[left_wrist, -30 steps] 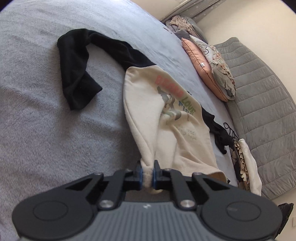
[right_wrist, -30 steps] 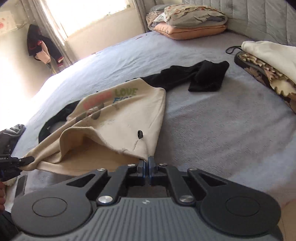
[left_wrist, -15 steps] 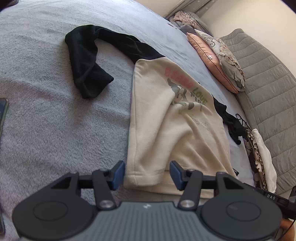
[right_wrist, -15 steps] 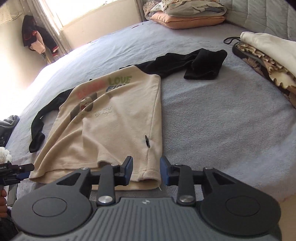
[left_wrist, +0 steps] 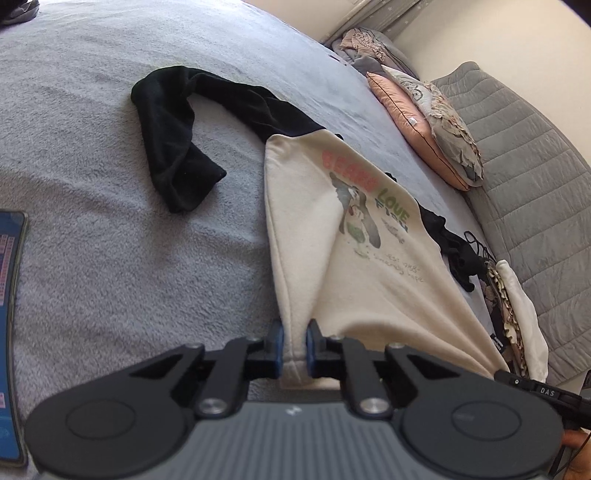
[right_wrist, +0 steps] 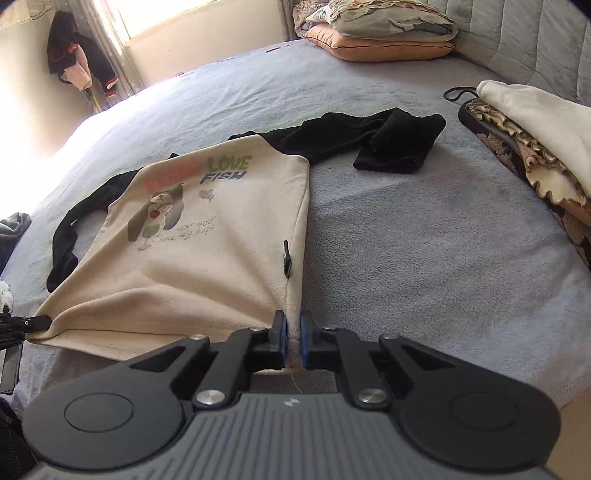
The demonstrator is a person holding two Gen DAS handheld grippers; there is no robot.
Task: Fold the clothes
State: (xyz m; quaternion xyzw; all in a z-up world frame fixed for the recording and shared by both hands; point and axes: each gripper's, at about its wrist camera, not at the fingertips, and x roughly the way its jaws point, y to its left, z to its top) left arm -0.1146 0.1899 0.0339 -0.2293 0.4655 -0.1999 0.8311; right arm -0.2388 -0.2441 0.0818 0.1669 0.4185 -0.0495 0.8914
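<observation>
A cream sweatshirt (left_wrist: 354, 266) with black sleeves and a printed front lies spread on the grey bed (left_wrist: 110, 258), its hem toward the cameras. The left claw (left_wrist: 294, 345) is closing, its blue pads already pinching one bottom corner of the hem; the right claw (right_wrist: 292, 339) is closing too, pinching the other bottom corner, and the cloth between the two corners sags in folds. One black sleeve (left_wrist: 173, 147) lies bent on the bed beside the body. A stack of folded clothes (right_wrist: 535, 144) sits near the headboard, and pillows (right_wrist: 376, 33) lie beyond.
</observation>
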